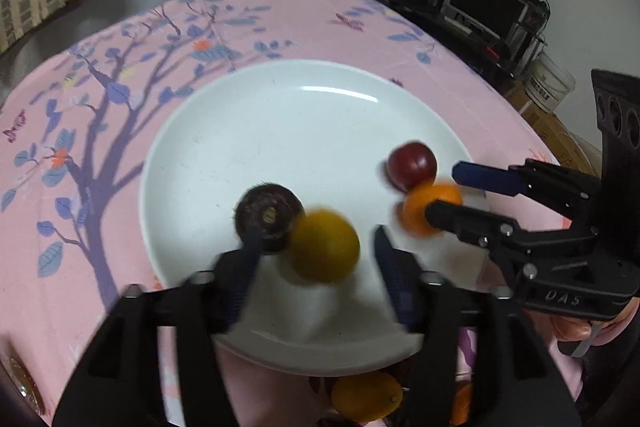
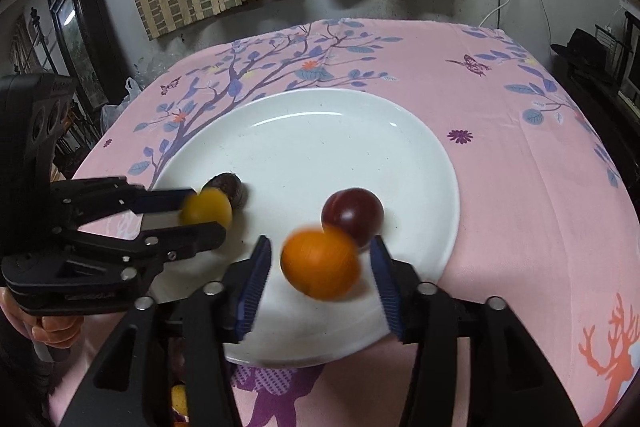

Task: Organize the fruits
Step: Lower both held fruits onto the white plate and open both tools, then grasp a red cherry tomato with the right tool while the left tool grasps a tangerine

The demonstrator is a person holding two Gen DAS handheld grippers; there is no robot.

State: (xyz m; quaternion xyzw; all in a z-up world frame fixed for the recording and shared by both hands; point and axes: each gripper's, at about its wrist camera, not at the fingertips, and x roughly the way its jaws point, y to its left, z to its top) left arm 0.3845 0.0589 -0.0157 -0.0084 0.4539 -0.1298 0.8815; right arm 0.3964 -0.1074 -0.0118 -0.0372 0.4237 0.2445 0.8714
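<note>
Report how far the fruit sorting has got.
Done: a dark brown fruit and a red plum lie on the white plate. In hand: nothing gripped; the yellow fruit and orange sit blurred between open jaws. Left: fruit below the plate's near rim.

The yellow fruit (image 1: 324, 247) and orange fruit (image 2: 320, 263) are motion-blurred, and another yellow fruit (image 1: 366, 397) is half hidden below the plate (image 1: 280, 115).

A white plate (image 2: 420, 163) sits on a pink tablecloth (image 2: 520, 187) printed with blue-leaved branches.
</note>
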